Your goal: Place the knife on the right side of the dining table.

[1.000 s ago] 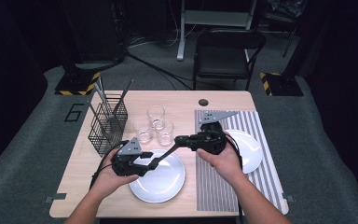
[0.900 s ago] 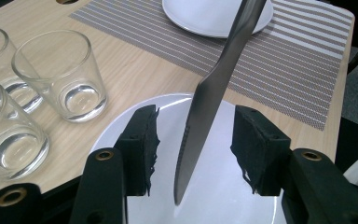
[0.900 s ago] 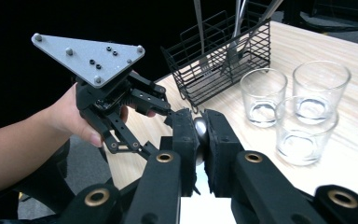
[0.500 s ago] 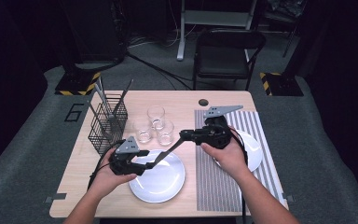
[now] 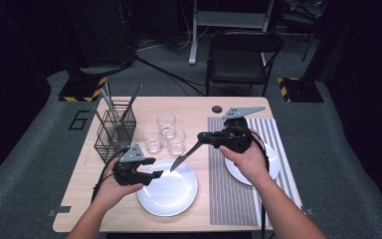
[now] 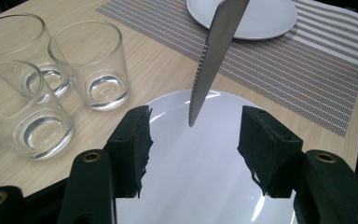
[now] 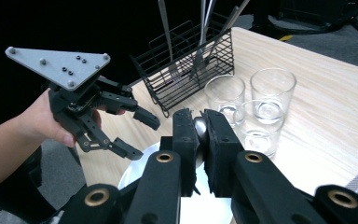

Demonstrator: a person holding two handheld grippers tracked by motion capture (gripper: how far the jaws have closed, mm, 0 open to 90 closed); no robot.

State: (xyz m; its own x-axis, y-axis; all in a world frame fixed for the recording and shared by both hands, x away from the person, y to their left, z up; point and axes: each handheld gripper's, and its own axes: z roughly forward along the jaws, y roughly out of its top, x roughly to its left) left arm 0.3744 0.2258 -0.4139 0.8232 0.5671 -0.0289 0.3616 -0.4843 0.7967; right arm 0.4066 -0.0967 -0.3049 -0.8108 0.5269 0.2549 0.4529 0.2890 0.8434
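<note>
I see the serrated knife (image 5: 185, 155) clamped by its handle in my right gripper (image 5: 210, 137), blade slanting down toward seven o'clock, tip hanging over the white plate (image 5: 171, 196). My left gripper (image 5: 155, 175) waits at the plate's nine o'clock rim, jaws spread wide, empty. Three glasses (image 5: 165, 132) stand at the plate's twelve o'clock.

Bright overhead light on table (image 5: 129, 209), dark surroundings, plate (image 5: 179, 196) glare
</note>
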